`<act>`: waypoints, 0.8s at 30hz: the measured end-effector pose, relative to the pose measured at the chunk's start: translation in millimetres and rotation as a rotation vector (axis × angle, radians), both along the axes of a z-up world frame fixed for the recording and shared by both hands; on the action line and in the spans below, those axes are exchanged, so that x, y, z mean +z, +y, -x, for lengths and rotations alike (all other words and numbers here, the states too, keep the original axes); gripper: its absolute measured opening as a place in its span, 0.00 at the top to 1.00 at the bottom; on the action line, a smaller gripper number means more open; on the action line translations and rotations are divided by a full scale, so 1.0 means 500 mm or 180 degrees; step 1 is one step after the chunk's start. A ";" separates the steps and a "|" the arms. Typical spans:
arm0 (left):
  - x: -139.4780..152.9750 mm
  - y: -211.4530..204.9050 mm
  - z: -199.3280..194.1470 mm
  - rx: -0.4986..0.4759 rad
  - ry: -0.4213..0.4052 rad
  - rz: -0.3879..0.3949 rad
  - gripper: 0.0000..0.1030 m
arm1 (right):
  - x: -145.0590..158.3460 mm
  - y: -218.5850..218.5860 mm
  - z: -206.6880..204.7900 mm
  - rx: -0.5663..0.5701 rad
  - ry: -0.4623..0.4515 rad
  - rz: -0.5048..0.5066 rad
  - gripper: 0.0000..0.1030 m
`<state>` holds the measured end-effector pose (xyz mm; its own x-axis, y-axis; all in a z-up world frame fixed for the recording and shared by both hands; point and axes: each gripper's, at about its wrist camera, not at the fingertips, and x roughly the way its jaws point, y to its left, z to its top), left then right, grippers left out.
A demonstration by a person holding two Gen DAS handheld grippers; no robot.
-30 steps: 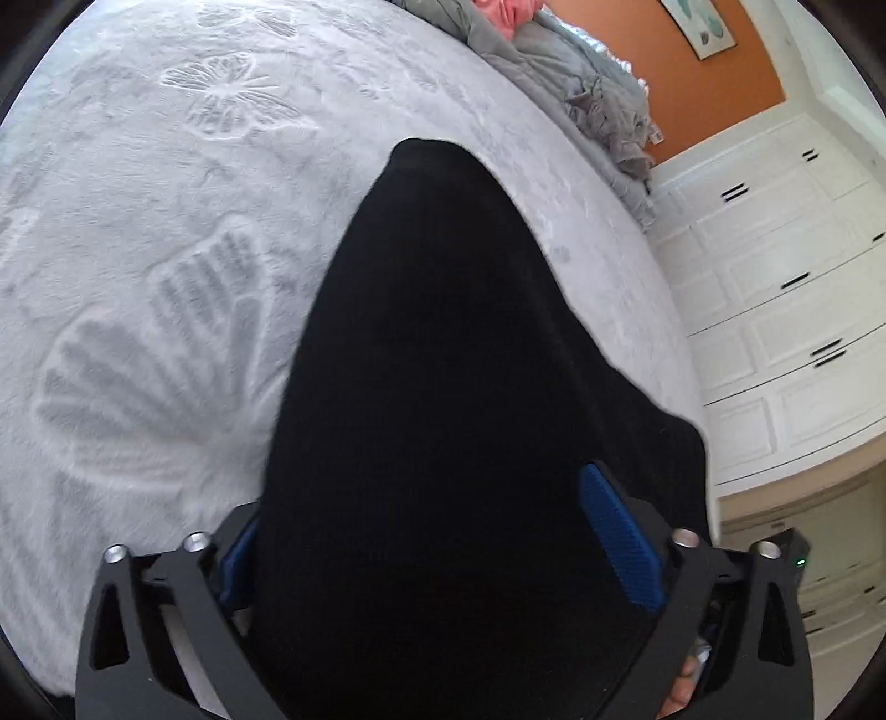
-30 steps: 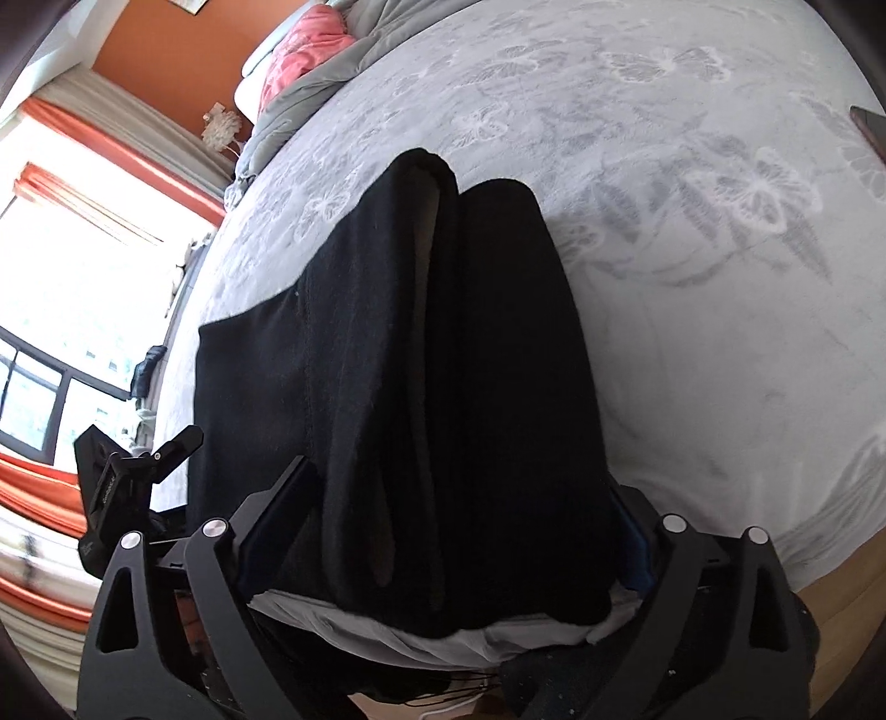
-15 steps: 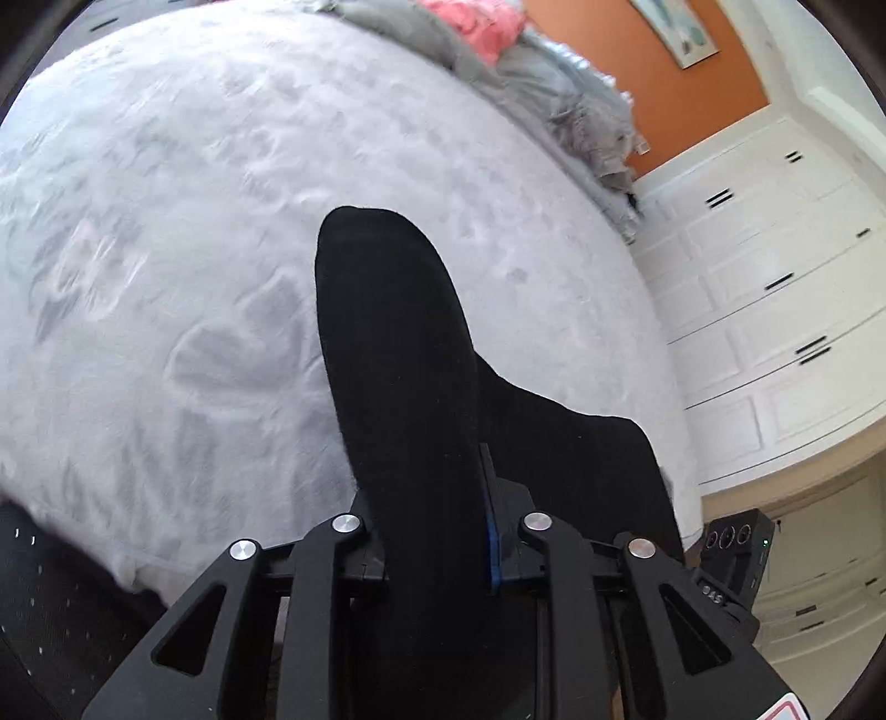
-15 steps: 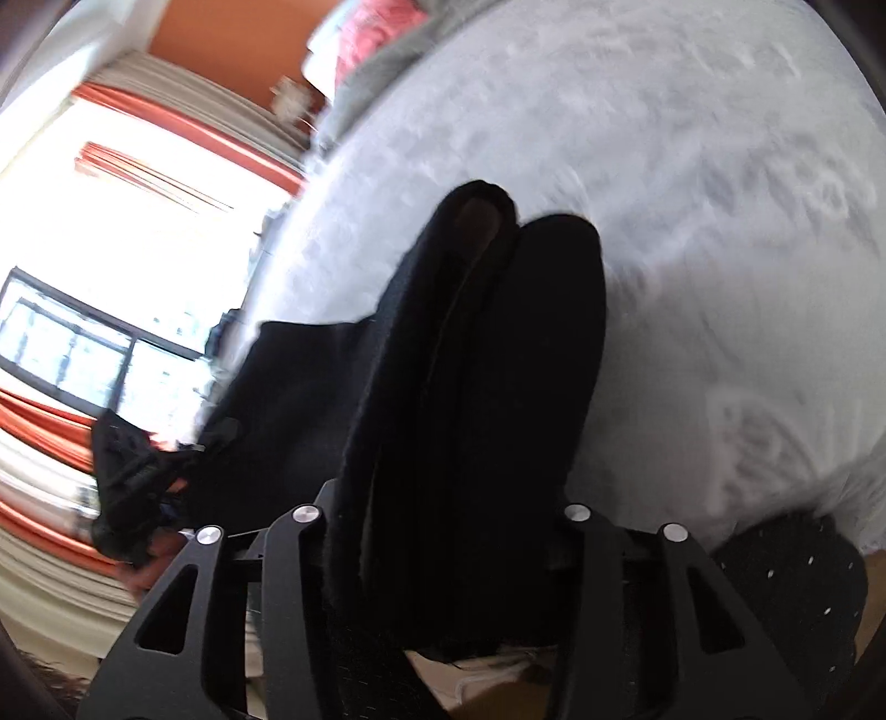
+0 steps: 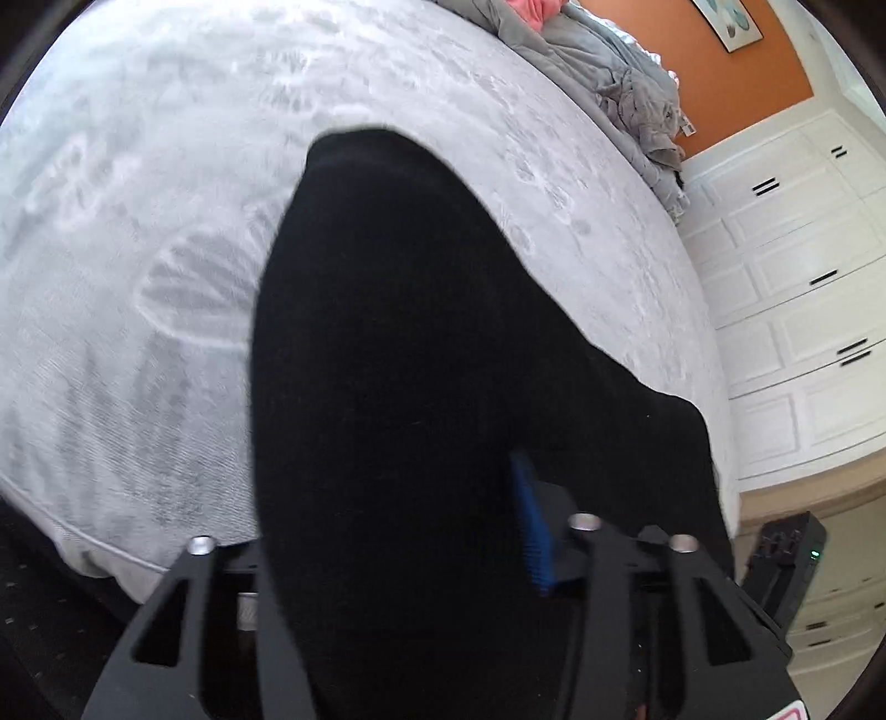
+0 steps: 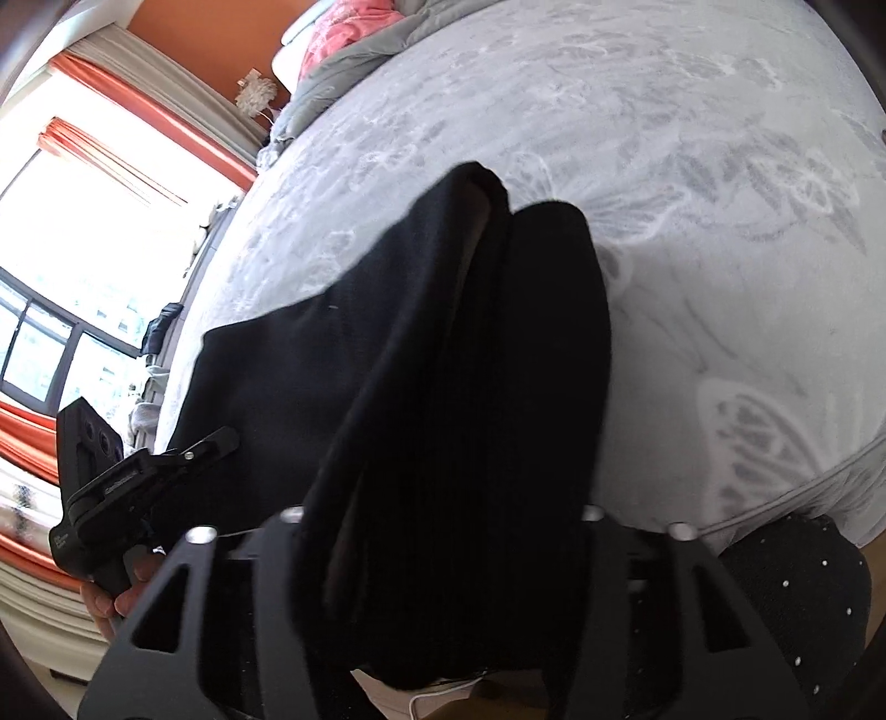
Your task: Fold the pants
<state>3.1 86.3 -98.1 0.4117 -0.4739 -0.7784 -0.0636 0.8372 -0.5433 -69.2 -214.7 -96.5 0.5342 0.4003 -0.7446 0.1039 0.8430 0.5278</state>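
Note:
Black pants [image 5: 398, 354] lie on a grey bed with a butterfly pattern [image 5: 166, 221], one end hanging off the near edge. My left gripper [image 5: 398, 554] has its jaws partly apart with the thick black cloth bunched between them; one blue pad [image 5: 531, 531] shows. In the right wrist view the pants [image 6: 470, 387] show as two folded leg layers. My right gripper [image 6: 437, 531] has its jaws around that bundle at the bed edge. The left gripper [image 6: 127, 487] also shows there, at the pants' left edge.
Crumpled grey bedding [image 5: 626, 83] and a pink pillow [image 6: 349, 33] lie at the head of the bed. White wardrobe doors [image 5: 803, 277] stand to the right. A bright window with orange curtains [image 6: 83, 194] is on the left. A dotted black rug [image 6: 792, 609] lies below.
Both grippers closed onto the pants half a second ago and have since widened. Both views have dropped back and tilted, and the cloth between the jaws looks broader now.

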 end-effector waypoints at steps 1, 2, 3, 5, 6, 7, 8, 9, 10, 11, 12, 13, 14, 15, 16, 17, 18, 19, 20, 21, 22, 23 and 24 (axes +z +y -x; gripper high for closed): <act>0.027 -0.004 0.006 -0.0020 -0.0105 -0.0134 0.78 | 0.013 0.010 0.005 0.0013 -0.0050 0.0059 0.63; 0.049 -0.012 0.012 -0.0046 -0.0185 -0.0222 0.81 | 0.027 0.019 0.009 0.0033 -0.0103 0.0114 0.64; 0.078 -0.019 0.018 -0.0078 -0.0270 -0.0268 0.81 | 0.045 0.026 0.014 0.0055 -0.0178 0.0135 0.64; 0.120 -0.028 0.026 -0.0141 -0.0411 -0.0327 0.83 | 0.085 0.041 0.027 0.0103 -0.0349 0.0202 0.64; 0.139 -0.032 0.032 -0.0161 -0.0486 -0.0376 0.83 | 0.106 0.037 0.041 0.0120 -0.0429 0.0242 0.64; 0.170 -0.044 0.032 -0.0185 -0.0590 -0.0458 0.83 | 0.120 0.038 0.046 0.0124 -0.0478 0.0245 0.64; 0.198 -0.049 0.039 -0.0202 -0.0692 -0.0526 0.83 | 0.141 0.040 0.052 0.0131 -0.0547 0.0235 0.64; 0.218 -0.048 0.046 -0.0205 -0.0771 -0.0554 0.83 | 0.165 0.040 0.060 0.0138 -0.0634 0.0246 0.64; 0.247 -0.046 0.063 -0.0216 -0.0881 -0.0573 0.83 | 0.188 0.043 0.065 0.0134 -0.0718 0.0260 0.64; 0.272 -0.044 0.069 -0.0219 -0.0971 -0.0574 0.83 | 0.217 0.044 0.075 0.0123 -0.0831 0.0250 0.64; 0.302 -0.043 0.080 -0.0215 -0.1076 -0.0582 0.83 | 0.240 0.039 0.083 0.0117 -0.0926 0.0235 0.64; 0.325 -0.053 0.073 -0.0216 -0.1167 -0.0594 0.83 | 0.257 0.039 0.085 0.0111 -0.0997 0.0225 0.64; 0.351 -0.056 0.067 -0.0218 -0.1253 -0.0601 0.83 | 0.279 0.044 0.083 0.0100 -0.1081 0.0216 0.64; 0.375 -0.057 0.075 -0.0223 -0.1348 -0.0611 0.83 | 0.305 0.046 0.081 0.0092 -0.1183 0.0208 0.64; 0.407 -0.058 0.070 -0.0231 -0.1458 -0.0621 0.83 | 0.321 0.049 0.080 0.0090 -0.1249 0.0211 0.64; 0.430 -0.059 0.074 -0.0246 -0.1551 -0.0632 0.83 | 0.340 0.051 0.079 0.0092 -0.1324 0.0212 0.64; 0.455 -0.065 0.059 -0.0261 -0.1636 -0.0635 0.83 | 0.361 0.051 0.079 0.0095 -0.1409 0.0211 0.64; 0.475 -0.064 0.060 -0.0263 -0.1711 -0.0623 0.83 | 0.379 0.049 0.074 0.0099 -0.1475 0.0209 0.64; 0.497 -0.071 0.049 -0.0265 -0.1784 -0.0618 0.82 | 0.399 0.048 0.068 0.0104 -0.1557 0.0208 0.64; 0.513 -0.070 0.045 -0.0266 -0.1838 -0.0625 0.82 | 0.412 0.047 0.064 0.0105 -0.1615 0.0201 0.64; 0.531 -0.068 0.040 -0.0267 -0.1908 -0.0629 0.82 | 0.427 0.046 0.058 0.0106 -0.1673 0.0188 0.64; 0.549 -0.066 0.033 -0.0268 -0.1969 -0.0625 0.82 | 0.445 0.043 0.048 0.0112 -0.1750 0.0173 0.64; 0.566 -0.066 0.027 -0.0267 -0.2014 -0.0609 0.82 | 0.456 0.043 0.044 0.0112 -0.1804 0.0165 0.63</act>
